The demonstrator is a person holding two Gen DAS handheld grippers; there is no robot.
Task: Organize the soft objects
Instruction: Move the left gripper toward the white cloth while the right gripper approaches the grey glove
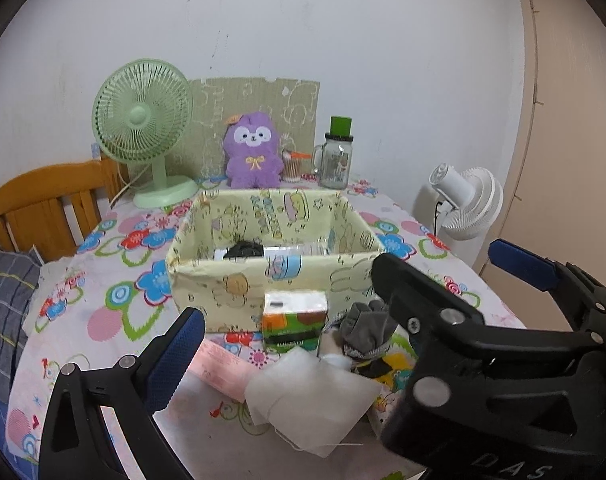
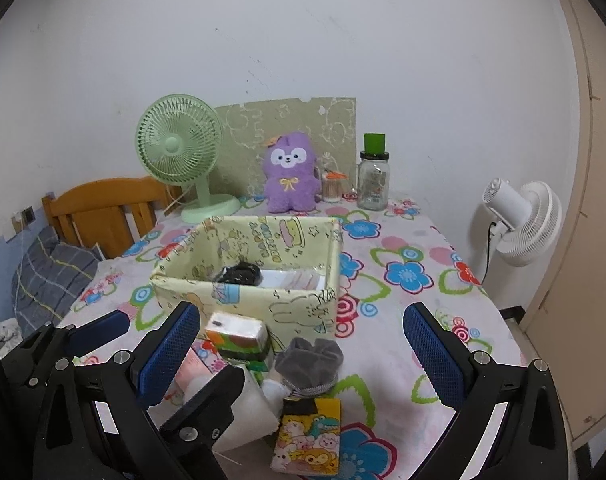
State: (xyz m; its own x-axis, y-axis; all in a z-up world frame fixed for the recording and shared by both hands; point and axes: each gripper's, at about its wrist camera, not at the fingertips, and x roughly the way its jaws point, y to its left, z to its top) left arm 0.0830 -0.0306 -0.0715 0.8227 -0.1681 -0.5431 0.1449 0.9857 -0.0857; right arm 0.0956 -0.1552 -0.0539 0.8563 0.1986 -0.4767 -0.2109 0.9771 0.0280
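A pale yellow cartoon-print fabric box stands mid-table with a black soft item and a clear packet inside. In front of it lie a green-orange tissue pack, a grey sock bundle, a white cloth, a pink packet and a cartoon-print packet. My left gripper is open over this pile, and its right finger is hidden behind the right gripper. My right gripper is open around the sock bundle and holds nothing.
At the back of the floral-cloth table stand a purple plush, a green fan, a swab pot and a glass jar with a green lid. A wooden chair is at the left. A white fan and a door are at the right.
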